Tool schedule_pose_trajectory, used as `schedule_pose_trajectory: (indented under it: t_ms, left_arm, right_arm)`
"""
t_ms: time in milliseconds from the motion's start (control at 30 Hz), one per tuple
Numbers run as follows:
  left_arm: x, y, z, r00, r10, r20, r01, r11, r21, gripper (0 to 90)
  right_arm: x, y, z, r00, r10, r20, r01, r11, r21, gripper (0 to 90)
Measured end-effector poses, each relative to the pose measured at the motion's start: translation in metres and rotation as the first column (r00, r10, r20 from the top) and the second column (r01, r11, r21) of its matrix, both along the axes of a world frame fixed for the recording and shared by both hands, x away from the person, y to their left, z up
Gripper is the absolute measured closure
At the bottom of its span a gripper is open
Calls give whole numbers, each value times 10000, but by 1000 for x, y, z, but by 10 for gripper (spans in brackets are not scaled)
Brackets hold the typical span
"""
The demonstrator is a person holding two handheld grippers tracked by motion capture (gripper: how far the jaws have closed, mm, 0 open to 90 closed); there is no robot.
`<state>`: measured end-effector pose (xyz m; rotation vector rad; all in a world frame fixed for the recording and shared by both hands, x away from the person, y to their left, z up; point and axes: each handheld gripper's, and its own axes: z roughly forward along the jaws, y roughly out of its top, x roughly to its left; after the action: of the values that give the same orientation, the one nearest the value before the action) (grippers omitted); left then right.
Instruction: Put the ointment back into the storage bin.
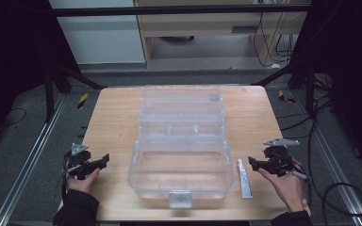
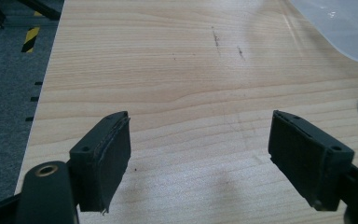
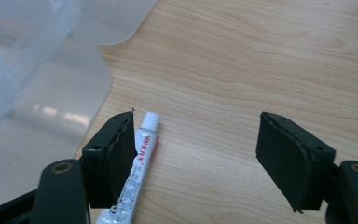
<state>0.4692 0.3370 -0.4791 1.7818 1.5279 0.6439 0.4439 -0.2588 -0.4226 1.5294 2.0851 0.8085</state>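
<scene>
- You were at the approach step — your right gripper (image 1: 259,165) sat at about four o'clock on the table (image 1: 118,122), just beside the white tube (image 1: 244,179), which lay flat on the wood off the right edge of the clear plastic organiser box (image 1: 181,155).
- In the right gripper view the tube (image 3: 137,163) ran past the inner face of one jaw with its cap pointing away from you; whether it touched that jaw I could not tell. The other jaw stood well off over bare wood.
- Your right gripper (image 3: 196,158) was spread wide and grasped nothing.
- Your left gripper (image 1: 96,164) rested at about eight o'clock, well apart from the box, and in the left gripper view it (image 2: 200,154) was likewise released, with bare table between the jaws.
- By my reading, the next move called for you to shift the right gripper sideways so the tube sat centred between the pads, lower it, then close across the tube's body — not its cap.
- The box stood open with its tiers stepped back, so it looked ready to take the tube.
</scene>
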Motion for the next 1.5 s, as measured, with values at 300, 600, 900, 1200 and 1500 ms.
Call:
schedule_pose_trajectory:
  t_ms: [300,600,900,1200,1500]
  left_arm:
    - [0,0,0,9999,-80,-71,81,10000,39,212]
    - [0,-1,0,9999,-132,-75,133,9999,105,215]
    - [0,-2,0,9998,-182,-82,183,9997,162,222]
    - [0,-3,1,9997,-227,-107,229,9995,198,226]
    - [0,-3,0,9996,-259,-138,262,9994,223,232]
  right_arm:
    - [9,14,9,9960,342,-826,-359,9992,-202,315]
    - [14,25,4,9865,417,-1585,-480,9982,-361,353]
    - [20,35,-7,9625,462,-2673,-649,9960,-613,438]
    - [25,42,-17,9430,580,-3277,-894,9927,-814,505]
    - [28,44,-31,9226,566,-3815,-965,9916,-862,558]
